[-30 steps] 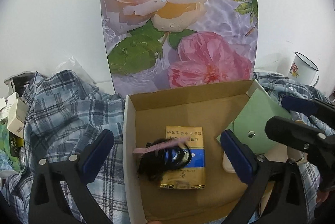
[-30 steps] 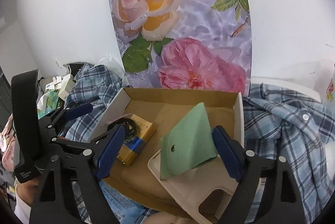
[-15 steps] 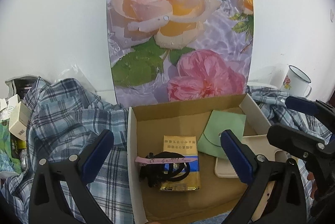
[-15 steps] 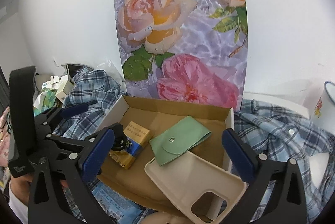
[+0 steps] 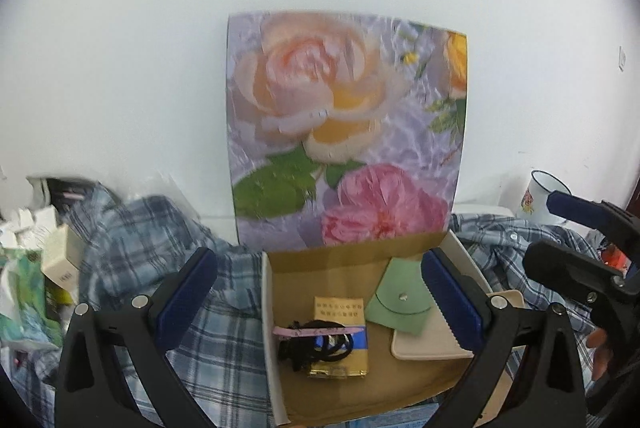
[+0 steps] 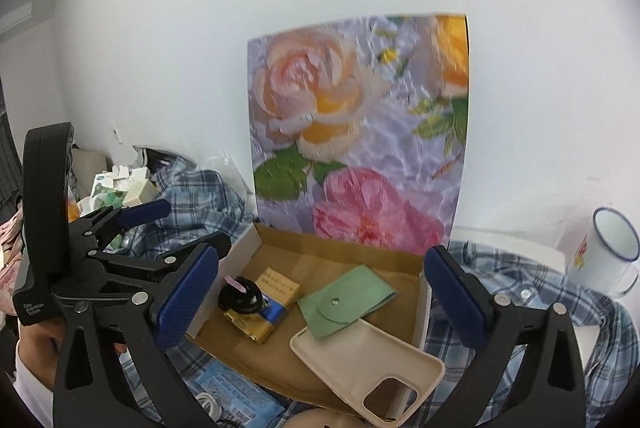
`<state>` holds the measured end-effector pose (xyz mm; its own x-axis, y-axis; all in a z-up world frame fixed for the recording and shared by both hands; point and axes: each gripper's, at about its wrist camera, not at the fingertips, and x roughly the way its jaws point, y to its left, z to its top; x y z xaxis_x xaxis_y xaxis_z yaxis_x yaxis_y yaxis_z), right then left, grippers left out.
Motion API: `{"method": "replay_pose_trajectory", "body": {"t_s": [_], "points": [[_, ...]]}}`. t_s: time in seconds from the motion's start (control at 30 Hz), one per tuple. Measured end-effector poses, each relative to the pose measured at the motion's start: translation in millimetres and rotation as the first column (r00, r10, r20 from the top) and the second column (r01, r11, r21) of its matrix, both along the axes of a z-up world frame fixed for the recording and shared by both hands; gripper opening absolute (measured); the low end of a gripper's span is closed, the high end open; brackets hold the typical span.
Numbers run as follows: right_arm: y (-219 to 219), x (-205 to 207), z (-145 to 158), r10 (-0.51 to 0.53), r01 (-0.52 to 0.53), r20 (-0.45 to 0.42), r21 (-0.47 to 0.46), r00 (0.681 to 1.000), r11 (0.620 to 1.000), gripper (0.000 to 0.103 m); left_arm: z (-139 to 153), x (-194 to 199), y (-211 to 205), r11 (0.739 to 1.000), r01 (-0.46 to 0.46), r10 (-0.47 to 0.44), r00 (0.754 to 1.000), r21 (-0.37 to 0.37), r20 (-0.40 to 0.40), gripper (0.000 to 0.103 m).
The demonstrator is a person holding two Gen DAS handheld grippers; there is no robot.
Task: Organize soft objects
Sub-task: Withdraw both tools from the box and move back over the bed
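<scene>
Inside one box (image 6: 340,252): one green pouch (image 6: 344,302), one phone case (image 6: 360,360); both hand-held grippers (image 5: 318,292) (image 6: 322,288) spread, empty

Box (image 6: 340,260) open from above; rose panel (image 6: 360,131) blocks rear, mug (image 6: 612,252) stands right.

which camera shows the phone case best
The right wrist view. There the beige phone case shows almost whole, camera cutout included, lying in the cardboard box with one end under the green pouch. In the left wrist view the left gripper's finger and the pouch cover most of it.
</scene>
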<state>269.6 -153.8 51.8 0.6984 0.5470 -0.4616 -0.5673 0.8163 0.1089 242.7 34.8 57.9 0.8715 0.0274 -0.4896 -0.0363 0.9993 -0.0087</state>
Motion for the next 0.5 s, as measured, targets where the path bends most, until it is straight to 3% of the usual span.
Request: {"method": "replay_pose_trajectory", "body": {"t_s": [0.5], "points": [[-9,-49,56,-0.003,-0.001,0.158,0.027,0.987,1.000,0.103,60,-55,-12,0.998,0.053,-0.054,0.987,0.015,0.151,0.103]]}}
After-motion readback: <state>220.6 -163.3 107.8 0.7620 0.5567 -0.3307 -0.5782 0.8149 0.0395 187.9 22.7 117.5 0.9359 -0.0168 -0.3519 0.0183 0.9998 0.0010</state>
